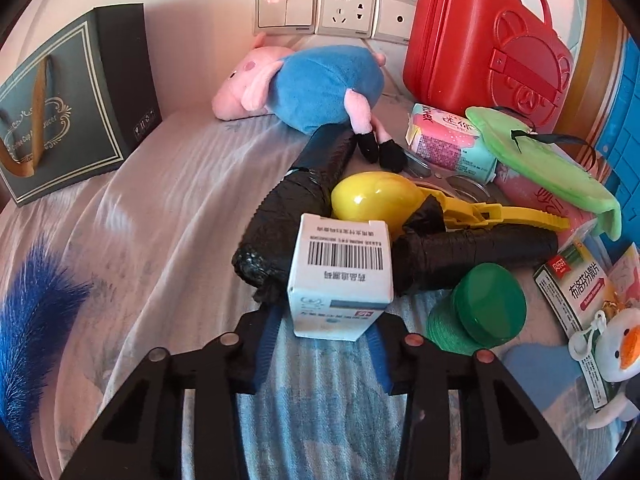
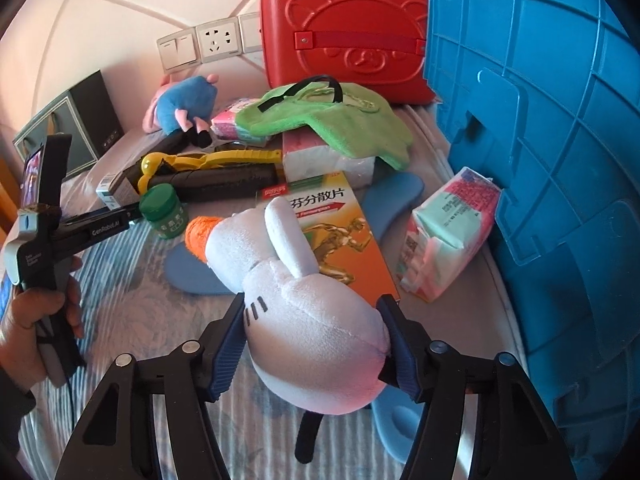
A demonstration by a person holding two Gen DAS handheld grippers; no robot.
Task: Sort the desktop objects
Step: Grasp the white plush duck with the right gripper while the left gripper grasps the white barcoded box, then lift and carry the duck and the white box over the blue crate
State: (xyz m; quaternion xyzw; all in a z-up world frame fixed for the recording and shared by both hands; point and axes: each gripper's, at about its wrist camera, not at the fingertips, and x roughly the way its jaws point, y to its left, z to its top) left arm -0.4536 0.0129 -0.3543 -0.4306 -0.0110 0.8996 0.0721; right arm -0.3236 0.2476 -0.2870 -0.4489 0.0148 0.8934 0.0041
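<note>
My left gripper [image 1: 324, 336] is shut on a small white medicine box [image 1: 340, 280] with a barcode, held just above the bedsheet in front of two black bag rolls [image 1: 288, 216]. My right gripper [image 2: 314, 344] is shut on a white plush snowman toy [image 2: 304, 320] with an orange nose, over an orange medicine box [image 2: 340, 232]. The left gripper's body [image 2: 80, 232] shows in the right wrist view, its tip beside a green-capped jar [image 2: 164, 210]. The snowman toy also shows in the left wrist view [image 1: 616, 344].
A big blue plastic crate [image 2: 552, 160] stands at the right. A red suitcase box [image 1: 480, 40], a pig plush [image 1: 304, 84], a yellow scoop tool [image 1: 384, 200], a green cloth [image 2: 328, 120], tissue packs [image 2: 448, 236] and a dark gift box [image 1: 68, 96] lie around.
</note>
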